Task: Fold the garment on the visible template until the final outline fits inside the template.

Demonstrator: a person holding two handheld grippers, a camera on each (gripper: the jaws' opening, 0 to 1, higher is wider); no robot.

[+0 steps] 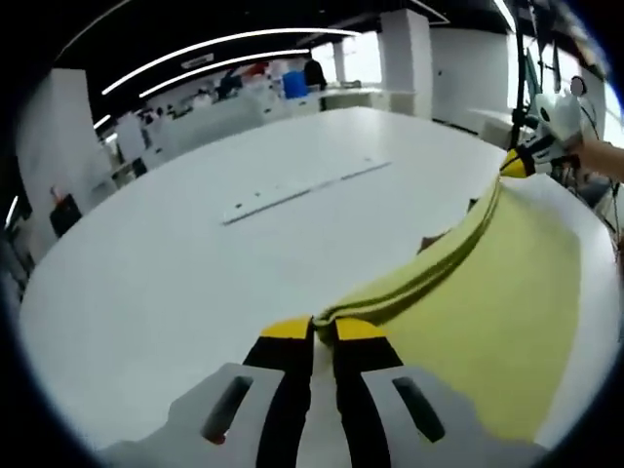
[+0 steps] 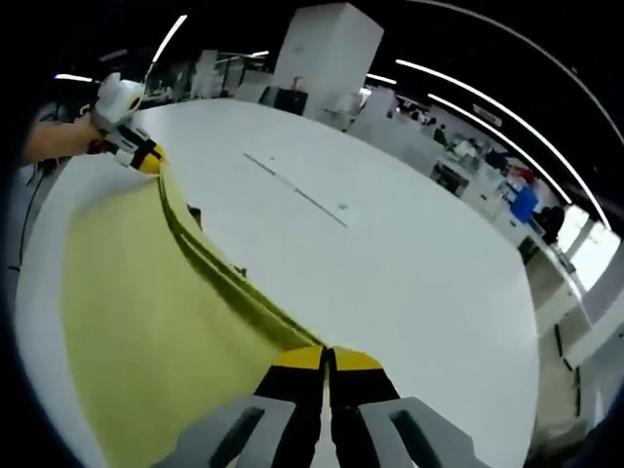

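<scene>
A yellow-green garment (image 1: 487,292) is held stretched above the white table (image 1: 195,263), its upper edge gathered into a taut band between the two grippers. In the left gripper view, the left gripper (image 1: 325,331) is seen pressed together on one end of that band — the cloth bunches right at its yellow-tipped jaws. The far end of the band is pinched by the right gripper (image 1: 519,162), held by a person's hand (image 1: 597,156) beyond the garment.

In the right gripper view, the right gripper (image 2: 326,359) is clamped on the garment (image 2: 146,312), and the left gripper (image 2: 141,154) is seen at the band's far end. A thin pale strip (image 1: 302,191) — possibly a template mark — lies on the table beyond the garment, well apart from it.
</scene>
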